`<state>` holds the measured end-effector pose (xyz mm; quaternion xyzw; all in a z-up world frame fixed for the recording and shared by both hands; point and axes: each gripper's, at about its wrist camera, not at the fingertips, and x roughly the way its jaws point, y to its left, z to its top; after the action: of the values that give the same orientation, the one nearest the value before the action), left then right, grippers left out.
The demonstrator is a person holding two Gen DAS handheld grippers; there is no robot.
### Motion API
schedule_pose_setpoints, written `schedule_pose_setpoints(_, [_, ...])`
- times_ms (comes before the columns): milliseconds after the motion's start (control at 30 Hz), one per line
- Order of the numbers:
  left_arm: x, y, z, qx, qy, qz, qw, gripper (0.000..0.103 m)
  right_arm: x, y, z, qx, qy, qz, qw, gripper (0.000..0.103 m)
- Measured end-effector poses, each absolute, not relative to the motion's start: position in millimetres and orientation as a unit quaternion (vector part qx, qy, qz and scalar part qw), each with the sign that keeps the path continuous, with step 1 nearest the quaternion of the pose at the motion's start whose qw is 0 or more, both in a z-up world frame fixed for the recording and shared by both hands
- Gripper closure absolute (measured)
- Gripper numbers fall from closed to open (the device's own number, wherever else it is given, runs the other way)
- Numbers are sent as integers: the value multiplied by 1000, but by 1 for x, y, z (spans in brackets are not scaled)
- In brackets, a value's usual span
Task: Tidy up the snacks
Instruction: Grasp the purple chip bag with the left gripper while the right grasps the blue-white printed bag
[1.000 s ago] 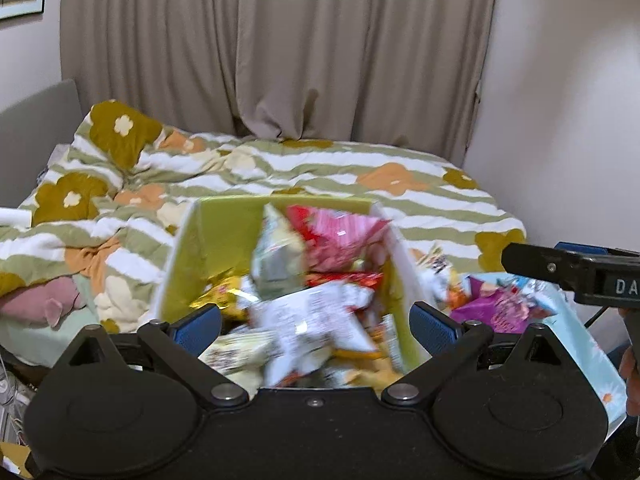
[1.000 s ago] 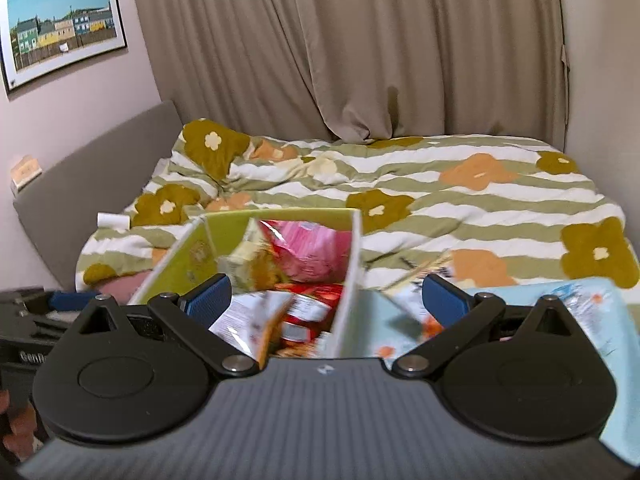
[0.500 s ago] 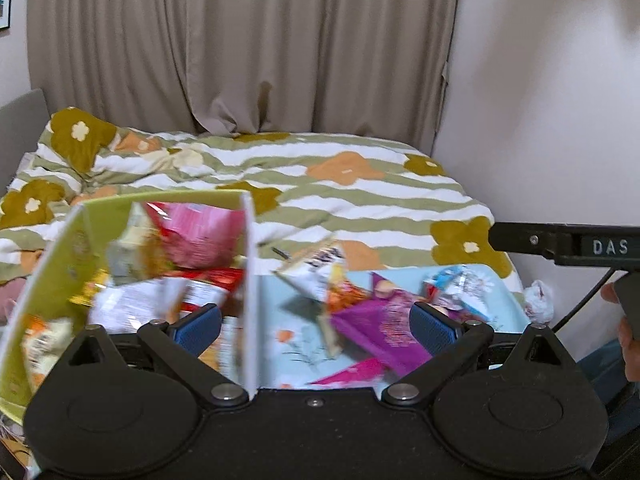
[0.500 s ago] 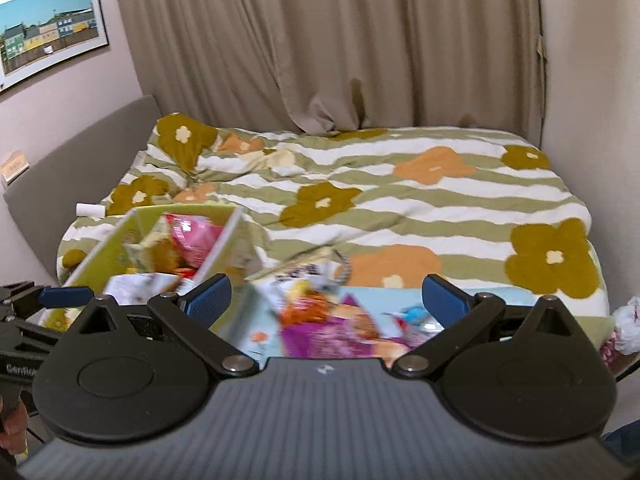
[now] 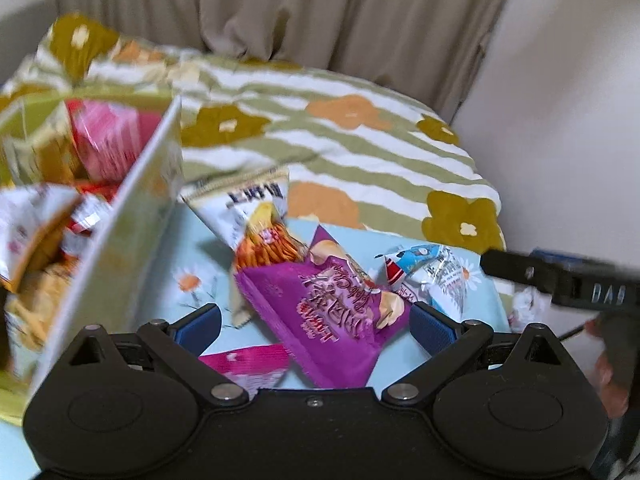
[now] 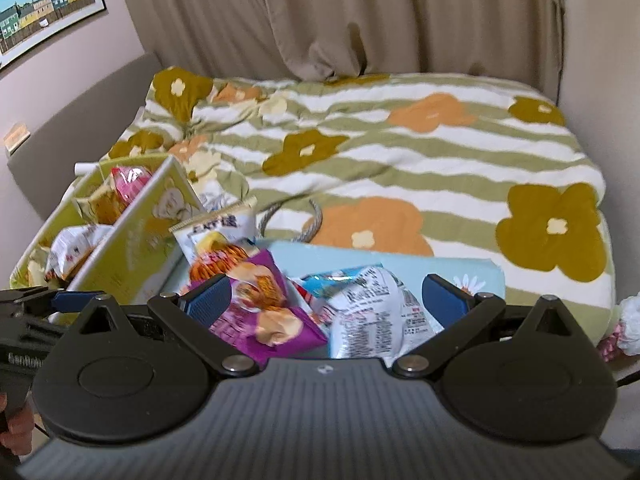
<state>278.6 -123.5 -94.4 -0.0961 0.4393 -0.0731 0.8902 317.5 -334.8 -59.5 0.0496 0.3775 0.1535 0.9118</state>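
Observation:
A yellow-green box (image 5: 132, 224) (image 6: 132, 248) filled with snack packets stands at the left. On a light blue sheet (image 5: 192, 256) (image 6: 420, 268) beside it lie a purple chip bag (image 5: 324, 312) (image 6: 256, 312), a white-and-orange snack bag (image 5: 256, 220) (image 6: 218, 236), a blue-and-white packet (image 5: 432, 276) (image 6: 372, 308) and a pink packet (image 5: 244, 364). My left gripper (image 5: 316, 322) hovers open over the purple bag. Open too, my right gripper (image 6: 326, 296) hangs over the blue-and-white packet. Neither holds anything.
The sheet lies on a bed with a green-striped flowered duvet (image 6: 400, 160). Curtains (image 6: 340, 16) hang behind, a wall (image 5: 560, 100) is close on the right, and a grey headboard (image 6: 80, 120) on the left. A cord loop (image 6: 312, 224) lies by the sheet.
Both grippers have swung right from the box and tilted down toward the loose packets on the blue sheet. Both stayed open.

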Motion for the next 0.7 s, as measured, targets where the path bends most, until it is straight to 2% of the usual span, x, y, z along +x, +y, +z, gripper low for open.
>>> schedule_pose_setpoints(200, [314,-121,-120,-181,465,-69,864,2,352,-350,-97,68,417,184,887,0])
schedule_pose_setpoints(700, [344,-128,-168,-233,524,-61,817,5,397,-358,-154,74,466,225,852,0])
